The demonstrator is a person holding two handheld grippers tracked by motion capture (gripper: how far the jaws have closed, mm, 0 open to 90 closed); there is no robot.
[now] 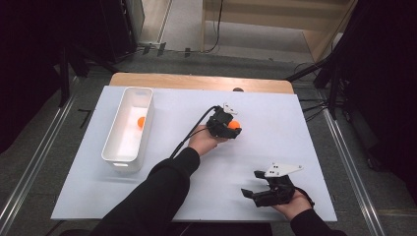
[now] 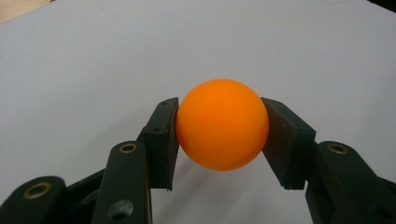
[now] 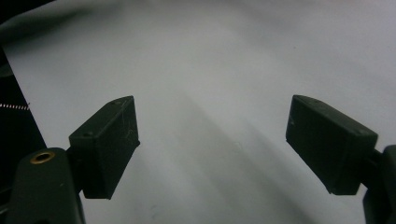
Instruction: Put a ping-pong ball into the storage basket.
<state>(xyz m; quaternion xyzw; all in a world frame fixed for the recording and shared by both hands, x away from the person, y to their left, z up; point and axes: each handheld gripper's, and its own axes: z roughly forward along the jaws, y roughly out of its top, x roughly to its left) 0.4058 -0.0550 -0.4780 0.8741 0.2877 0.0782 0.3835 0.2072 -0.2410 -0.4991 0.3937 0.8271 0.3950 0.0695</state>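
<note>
Left gripper [image 1: 235,129] reaching out over mid-table, pinching a smooth, round orange ball [image 2: 222,124] clear of the white sheet; right gripper [image 1: 254,188] low, near the table's edge, jaws spread.

L tool [image 1: 235,129] mid-table, jaws clamped, forearm reaching in from near edge, R tool [image 1: 252,185] near-right corner, jaws wide apart

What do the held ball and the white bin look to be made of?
Orange ball: likely thin hard plastic, matte, with even colour and a soft sheen; it resembles a table-tennis ball. White bin: probably moulded plastic, smooth, slightly glossy, with rounded corners and a rolled rim.
</note>
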